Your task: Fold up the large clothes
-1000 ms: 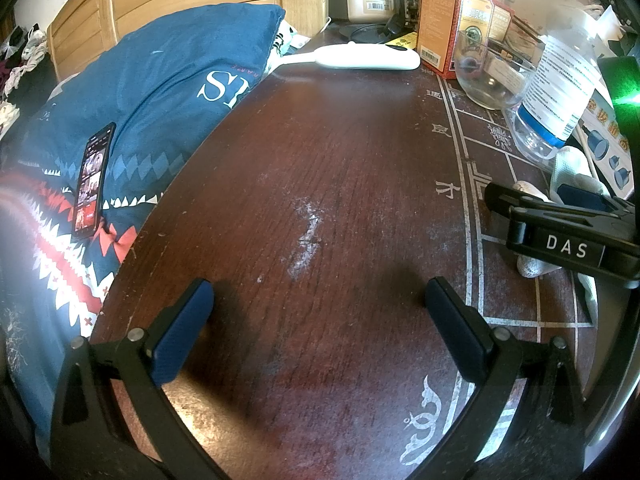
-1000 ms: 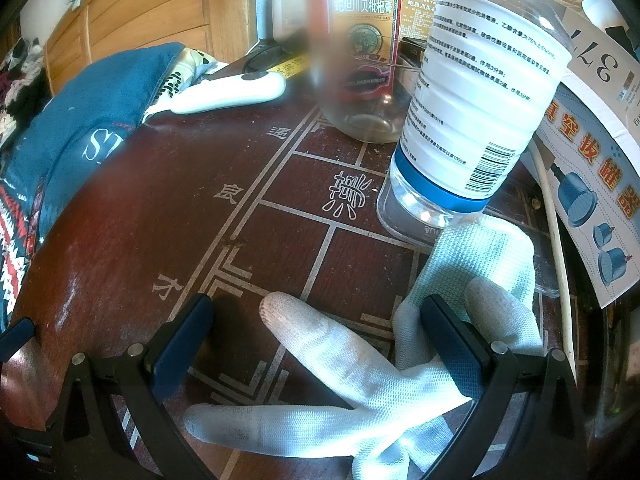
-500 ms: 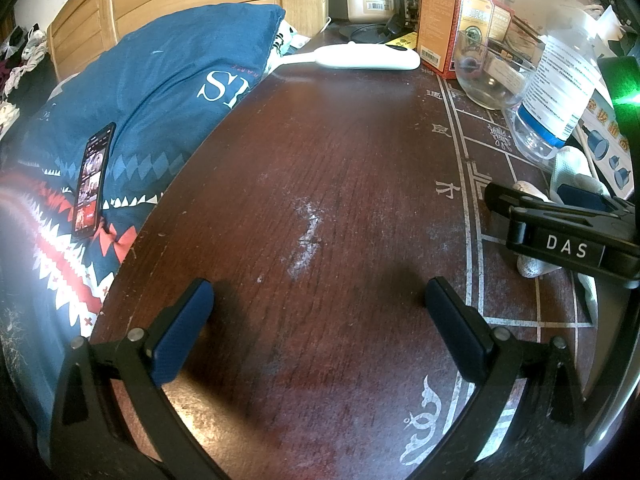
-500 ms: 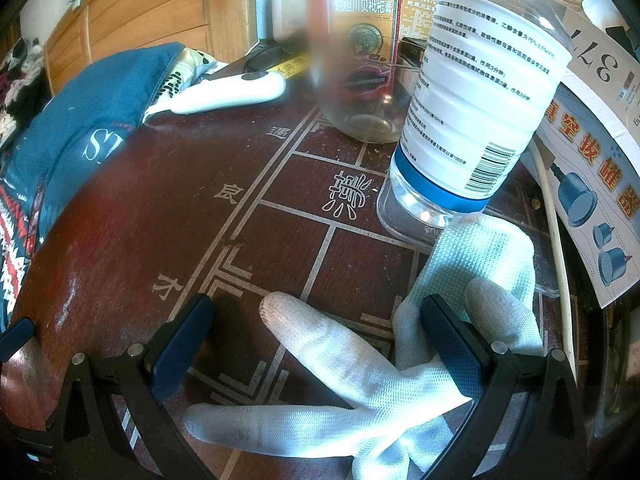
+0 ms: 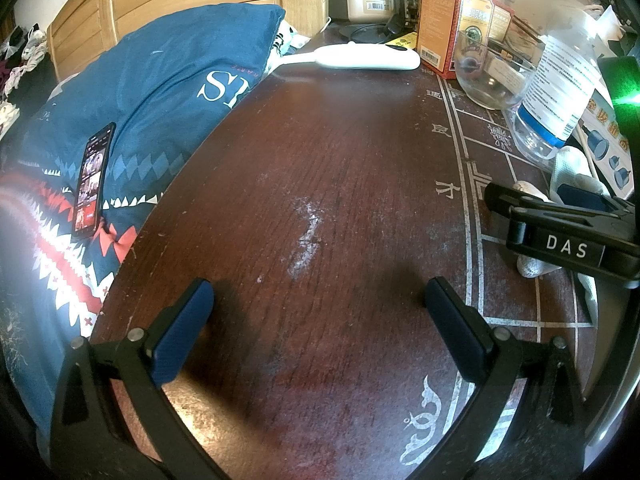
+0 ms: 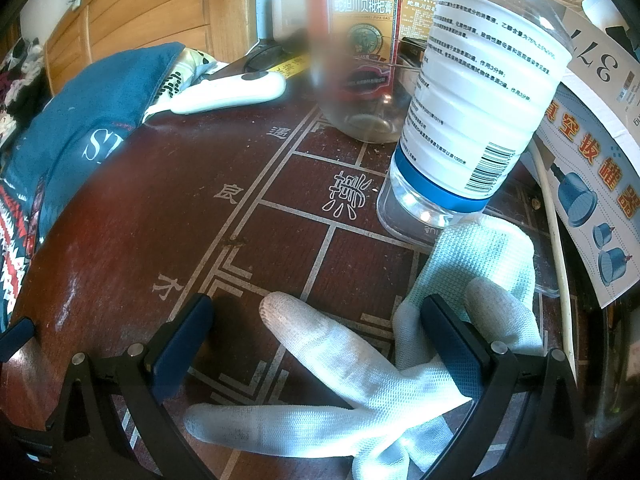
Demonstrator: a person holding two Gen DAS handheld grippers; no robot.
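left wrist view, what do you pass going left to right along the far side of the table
Blue patterned bedding → white handheld device → red box → glass bowl → clear plastic bottle.

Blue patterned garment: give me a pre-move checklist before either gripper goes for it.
1. Left gripper open, holding nothing: ok.
2. Right gripper open: ok, though a white glove lies between its fingers.
3. Blue patterned garment clear of objects: not ok, a phone lies on it.
4. Garment spread flat: not ok, it is bunched off the table edge.
5. Folding surface free: not ok, a plastic bottle, a glass jar and boxes crowd the right side.
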